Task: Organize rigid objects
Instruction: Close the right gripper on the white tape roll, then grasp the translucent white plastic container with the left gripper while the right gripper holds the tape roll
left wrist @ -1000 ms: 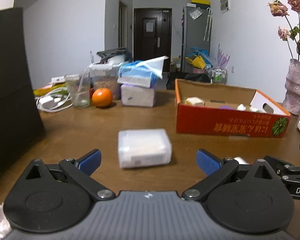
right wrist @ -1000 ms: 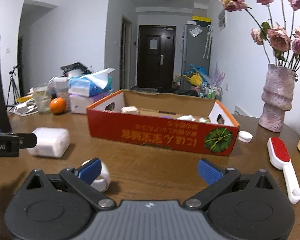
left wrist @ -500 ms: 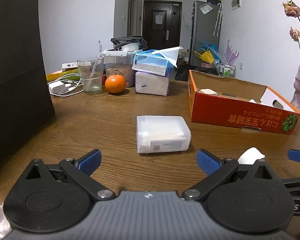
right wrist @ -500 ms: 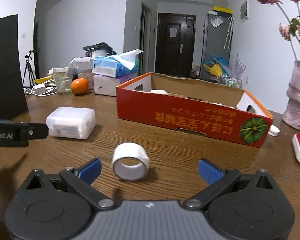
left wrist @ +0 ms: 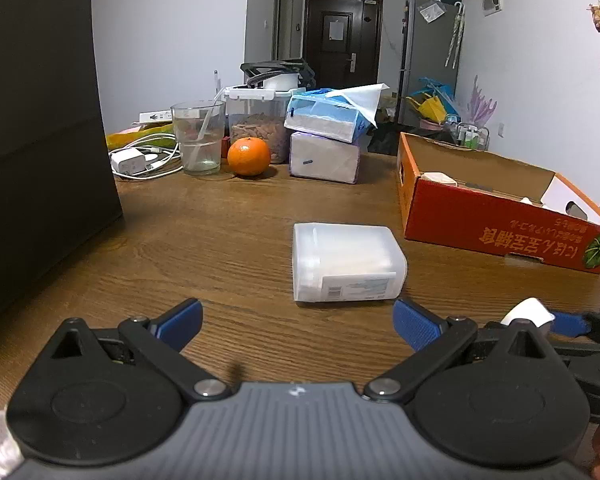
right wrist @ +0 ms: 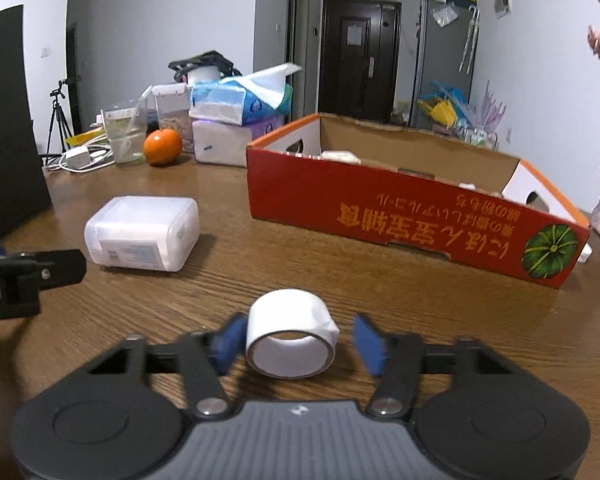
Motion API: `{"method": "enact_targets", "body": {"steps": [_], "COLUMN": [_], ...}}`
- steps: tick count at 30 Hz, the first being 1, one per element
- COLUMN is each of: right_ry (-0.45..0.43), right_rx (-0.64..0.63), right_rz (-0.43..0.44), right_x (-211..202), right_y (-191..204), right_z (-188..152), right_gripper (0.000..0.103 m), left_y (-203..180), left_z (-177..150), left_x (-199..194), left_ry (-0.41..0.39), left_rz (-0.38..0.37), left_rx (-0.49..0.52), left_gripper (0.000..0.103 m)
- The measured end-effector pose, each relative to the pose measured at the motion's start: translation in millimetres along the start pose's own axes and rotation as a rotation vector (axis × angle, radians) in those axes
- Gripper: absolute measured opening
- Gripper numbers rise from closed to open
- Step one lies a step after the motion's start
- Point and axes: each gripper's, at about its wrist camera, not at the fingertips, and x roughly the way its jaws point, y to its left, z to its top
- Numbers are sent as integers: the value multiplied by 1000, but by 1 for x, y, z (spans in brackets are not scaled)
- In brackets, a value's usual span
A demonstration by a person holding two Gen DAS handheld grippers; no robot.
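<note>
right gripper (right wrist: 296, 342): fingers spread either side of the tape roll (right wrist: 290, 338), left pad touching, right pad just clear | left gripper (left wrist: 298, 320): wide apart, holding nothing, plastic box (left wrist: 346, 262) just beyond on the table (left wrist: 220, 216) | red carton (right wrist: 416, 200): far right

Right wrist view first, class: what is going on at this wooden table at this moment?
A person with a handheld gripper in each hand is tidying rigid items. The right gripper straddles a white roll of tape lying on the brown wooden table, its jaws narrowed around the roll, with a gap showing on the right side. The left gripper is wide open, pointed at a translucent white plastic box and not touching it. The red cardboard box already holds a few small items.
</note>
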Motion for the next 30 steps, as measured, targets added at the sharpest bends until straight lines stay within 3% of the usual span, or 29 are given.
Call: {"method": "enact_targets", "body": {"steps": [17,30], "right_ry": [-43,-56], "right_rx": [47,103], "right_rz": [-19,-84], "right_x": [3,6], "right_y": [-39,-89], "right_z": [8,8], "right_gripper": [43,43], "left_y": [-9,-44], "left_z": [-3,6], "left_x": [24,50], "left_ry": [60,59], "left_rz": [-16,16], "left_rx": [20,77], "left_gripper": [103,103]}}
